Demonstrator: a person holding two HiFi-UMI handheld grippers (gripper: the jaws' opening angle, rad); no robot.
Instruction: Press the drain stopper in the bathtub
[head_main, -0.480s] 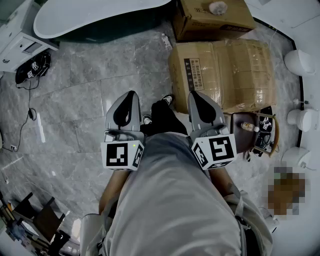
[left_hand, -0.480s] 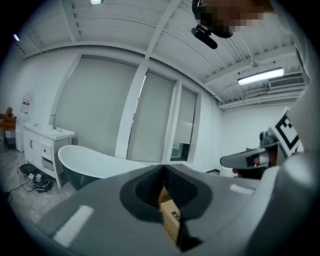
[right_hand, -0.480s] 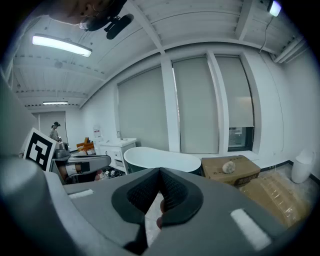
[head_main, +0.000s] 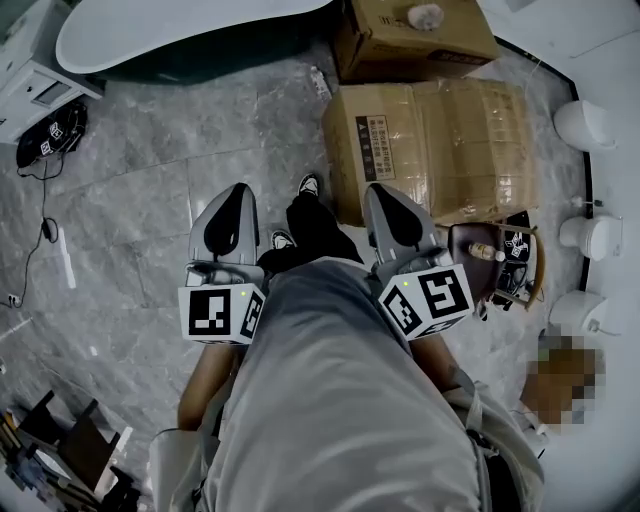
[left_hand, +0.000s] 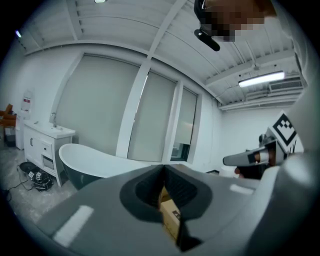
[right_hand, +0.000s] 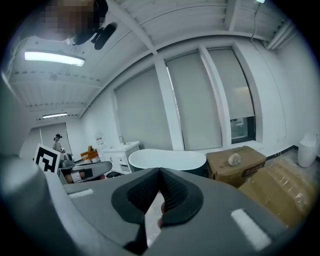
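The white bathtub with a dark outer shell stands at the far edge of the grey marble floor. It also shows in the left gripper view and the right gripper view. Its drain stopper is not visible in any view. My left gripper and right gripper are held side by side in front of the person's body, well short of the tub. Both are shut with nothing between the jaws; they meet at the tips.
Two cardboard boxes lie ahead on the right. A white vanity cabinet stands left of the tub, with a black device and cables on the floor beside it. A small table with a bottle is at right.
The person has stepped; the floor, tub and boxes have slid slightly left and up in the head view. Both grippers stay shut and keep their pose in front of the body.
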